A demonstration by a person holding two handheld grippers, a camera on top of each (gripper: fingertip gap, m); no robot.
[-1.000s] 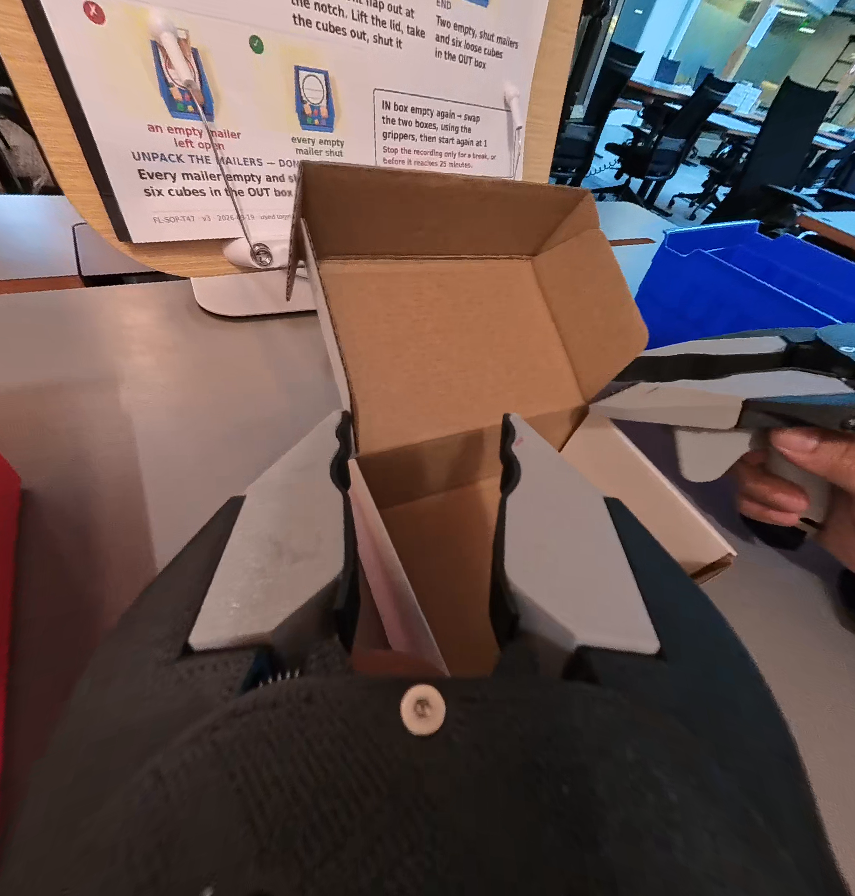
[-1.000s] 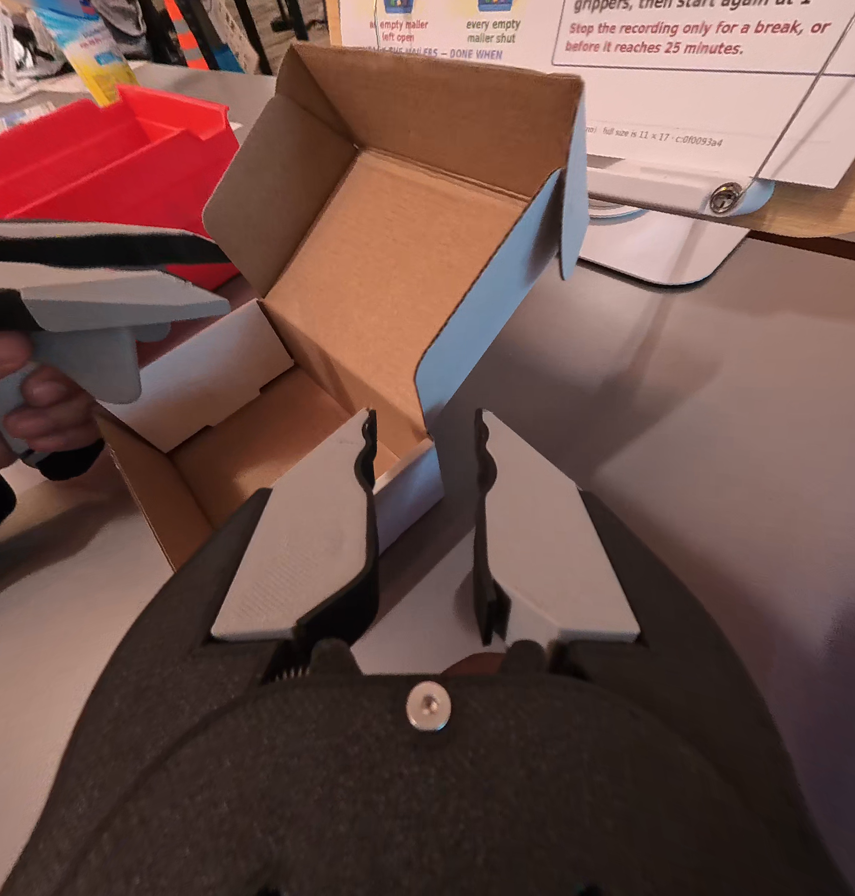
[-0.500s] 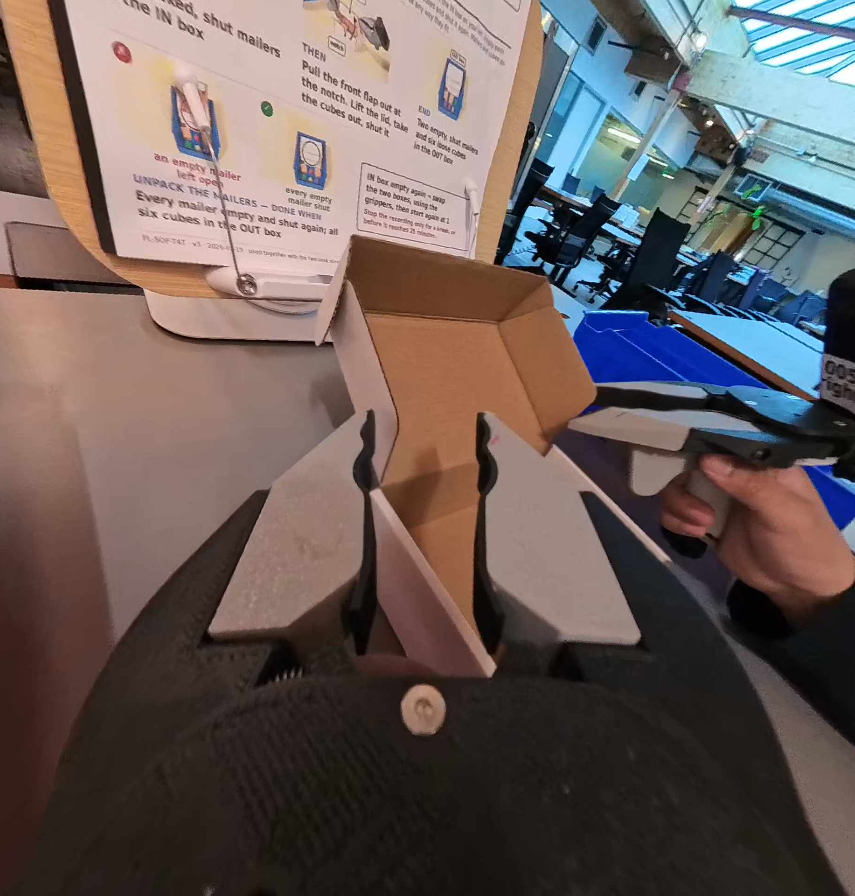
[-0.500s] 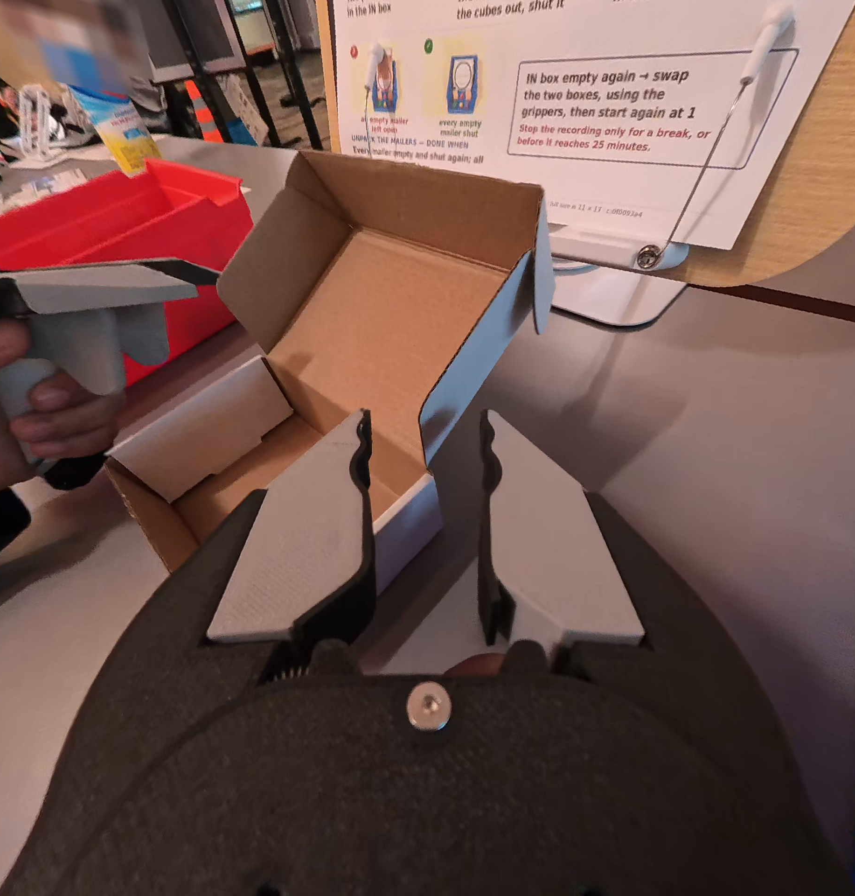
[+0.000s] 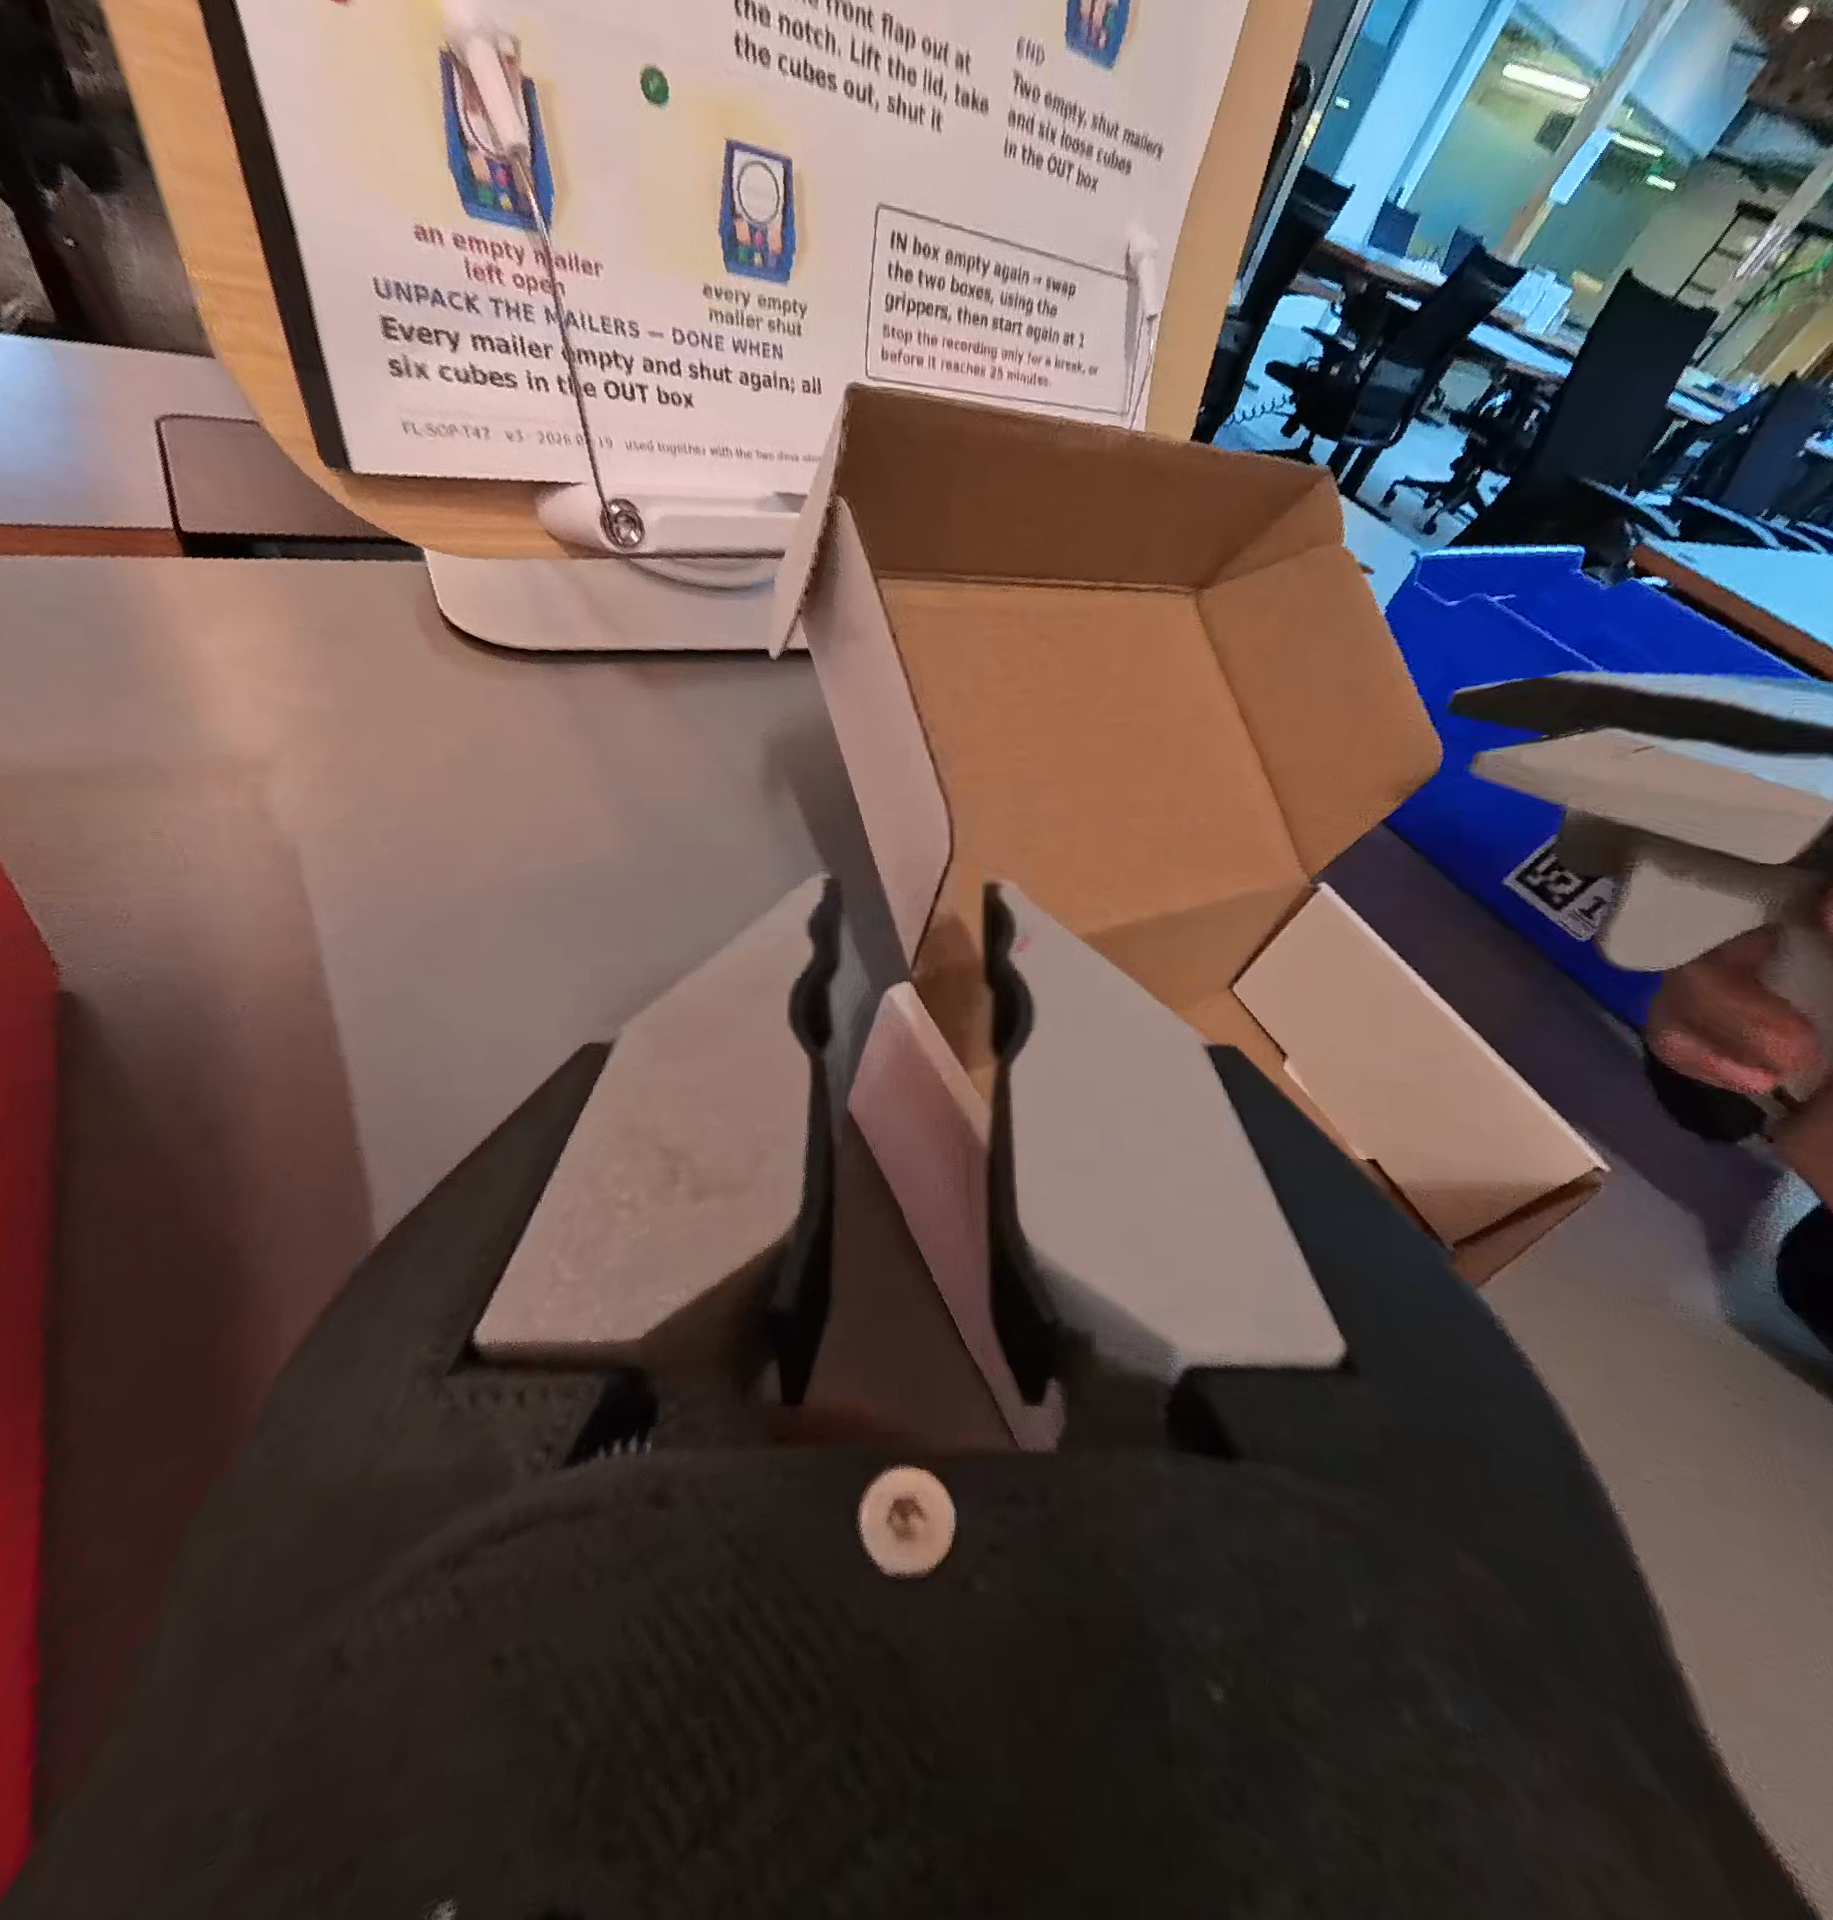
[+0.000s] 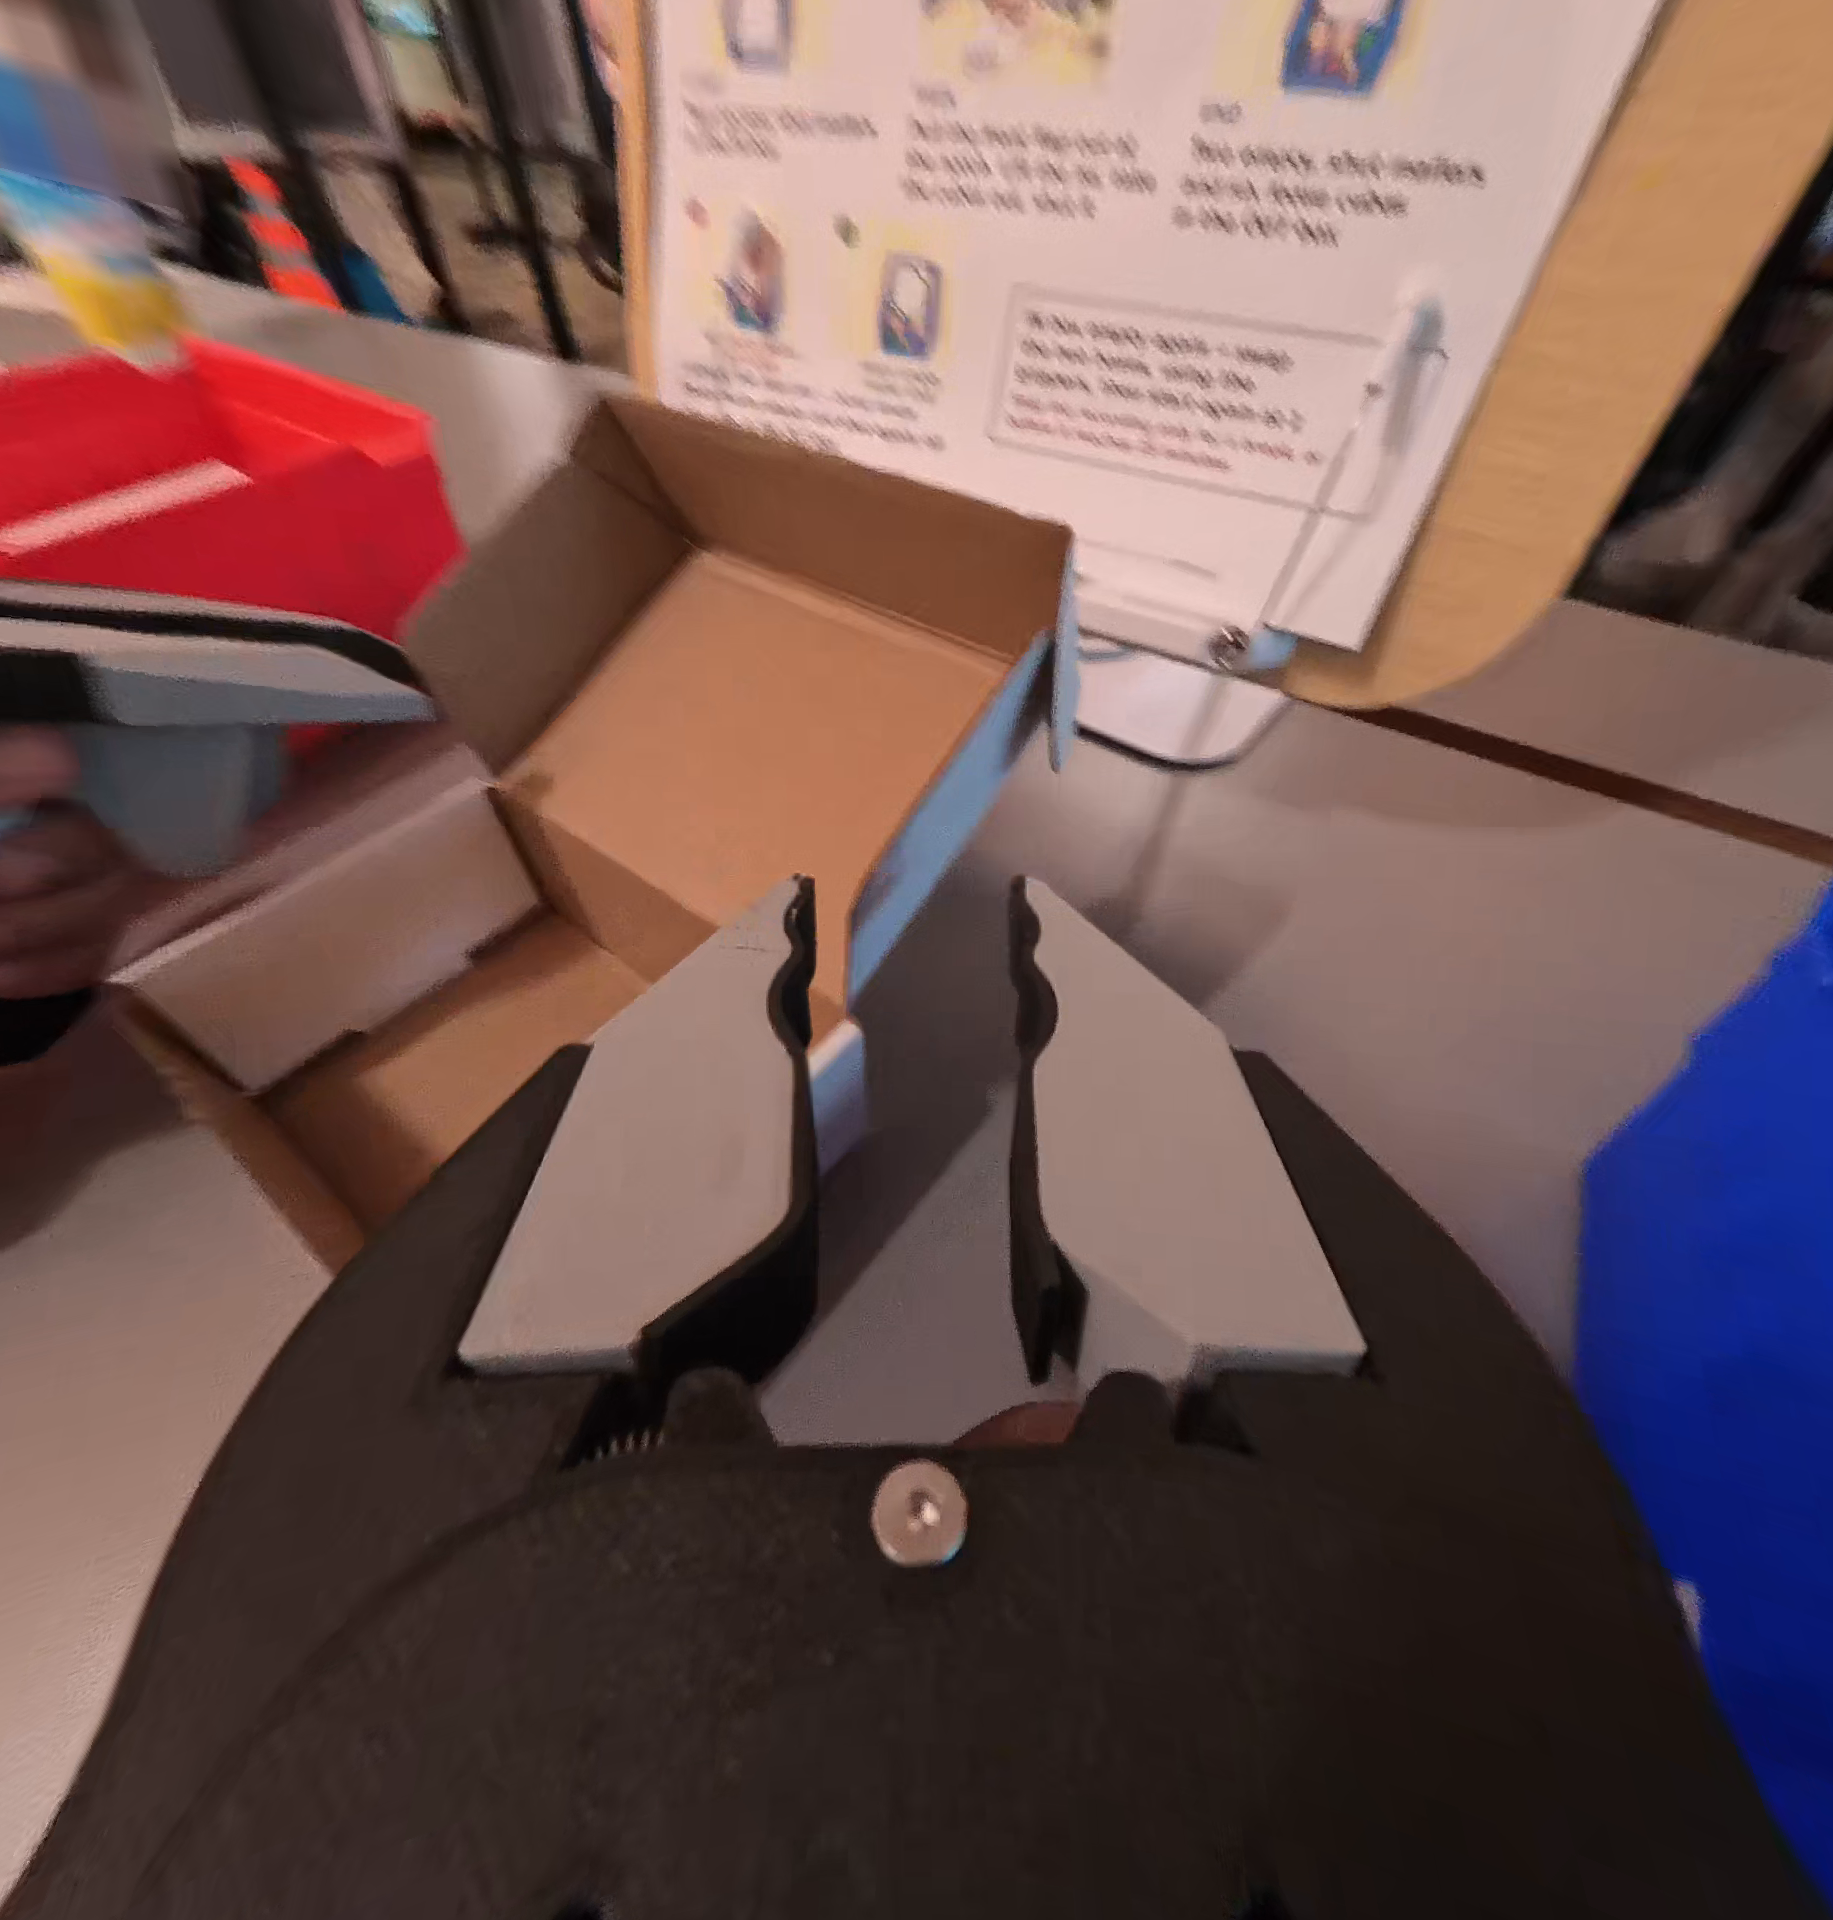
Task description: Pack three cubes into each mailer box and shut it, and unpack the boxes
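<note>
now the open mailer box [image 5: 1088,748] is straddled at its left wall by the parted left gripper [image 5: 907,914]. just right of that box, the right gripper [image 6: 910,904] is held open and empty.

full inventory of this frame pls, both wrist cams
mailer box: 1, brown inside, white outside, open, no cubes seen inside, table centre
red bin: 1, red, left of the box
blue bin: 1, blue, right of the box
instruction sheet: 1, white, on a wooden stand behind the box
table: 1, grey
left gripper: 1, grey and black, open astride the box's left wall
right gripper: 1, grey and black, open, beside the box's right wall
</note>
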